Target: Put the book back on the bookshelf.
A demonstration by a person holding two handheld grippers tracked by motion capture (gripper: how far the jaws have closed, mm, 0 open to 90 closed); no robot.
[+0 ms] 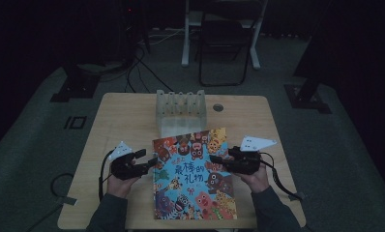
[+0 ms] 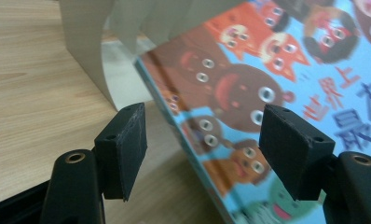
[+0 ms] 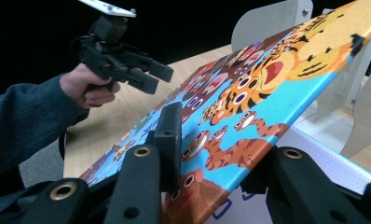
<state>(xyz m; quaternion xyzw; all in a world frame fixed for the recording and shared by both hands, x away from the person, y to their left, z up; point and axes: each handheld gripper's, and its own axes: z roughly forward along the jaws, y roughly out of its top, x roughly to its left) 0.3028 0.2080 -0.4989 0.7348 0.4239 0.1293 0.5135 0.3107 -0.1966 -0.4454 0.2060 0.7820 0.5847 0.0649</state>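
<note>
A colourful picture book (image 1: pixel 193 174) with cartoon animals on its cover lies at the table's front middle, its far end raised toward a pale slotted rack (image 1: pixel 181 108). My right gripper (image 1: pixel 214 162) is shut on the book's right edge; in the right gripper view one jaw lies on the cover (image 3: pixel 267 93) and the other sits under it, with the gripper (image 3: pixel 214 154) tilting the book up. My left gripper (image 1: pixel 149 159) hovers open at the book's left edge. In the left gripper view the book's edge (image 2: pixel 267 70) runs between the spread jaws (image 2: pixel 202 140) without touching the pads.
The wooden table (image 1: pixel 123 116) has bare surface to the left of the rack (image 2: pixel 88 51) and a small round grommet (image 1: pixel 218 108) to its right. A dark folding chair (image 1: pixel 224 43) and cables stand on the floor beyond the table.
</note>
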